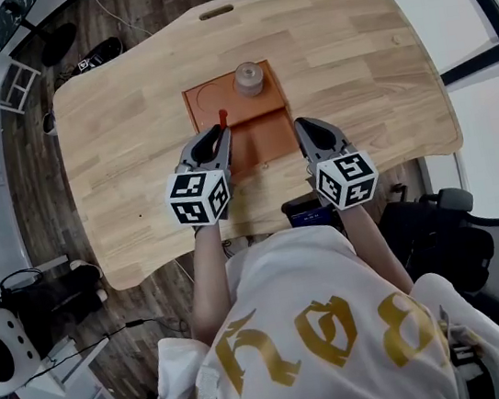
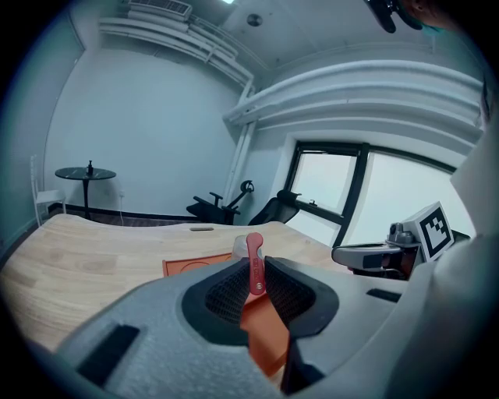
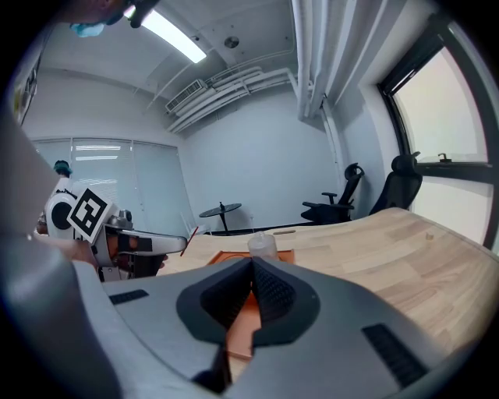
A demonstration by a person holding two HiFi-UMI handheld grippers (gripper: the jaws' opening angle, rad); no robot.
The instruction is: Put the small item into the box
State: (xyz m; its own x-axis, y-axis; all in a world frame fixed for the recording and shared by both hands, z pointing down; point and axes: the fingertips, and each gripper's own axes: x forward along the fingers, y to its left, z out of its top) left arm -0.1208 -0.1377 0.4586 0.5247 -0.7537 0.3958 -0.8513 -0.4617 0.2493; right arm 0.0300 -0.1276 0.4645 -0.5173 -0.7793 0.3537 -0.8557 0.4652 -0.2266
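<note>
**Firmly pinched: small red item held in the left gripper at the orange box**

Broadly, a pale wooden table (image 1: 123, 101) with rounded corners fills the far half of the head view. The person in a white printed shirt (image 1: 324, 322) stands at its near edge. A black office chair (image 1: 490, 251) sits near and to the right, off the table.

An orange box (image 1: 263, 136) lies flat at the middle of the table. It shows as two halves, the far one marked with a round recess and the near one plain. Both grippers point at it from the near side.

The left gripper (image 1: 223, 131) reaches over the box's left edge, its marker cube toward the person. Its own view shows the left gripper's (image 2: 255, 269) jaws clenched on the small red item (image 2: 254, 261). The right gripper (image 1: 299, 126) sits at the near right corner of the box. Its own view shows the right gripper's (image 3: 252, 269) jaws pressed together with nothing between them, the orange box (image 3: 238, 331) showing below.

A small translucent bottle (image 1: 249, 77) stands upright at the far right corner of the box, beside the round recess. It also shows just past the right jaws (image 3: 262, 243).

The small red item (image 1: 223, 116) is a thin strip. It stands upright out of the left jaws, its tip past their ends, over the left side of the box. It is well apart from the bottle.
</note>
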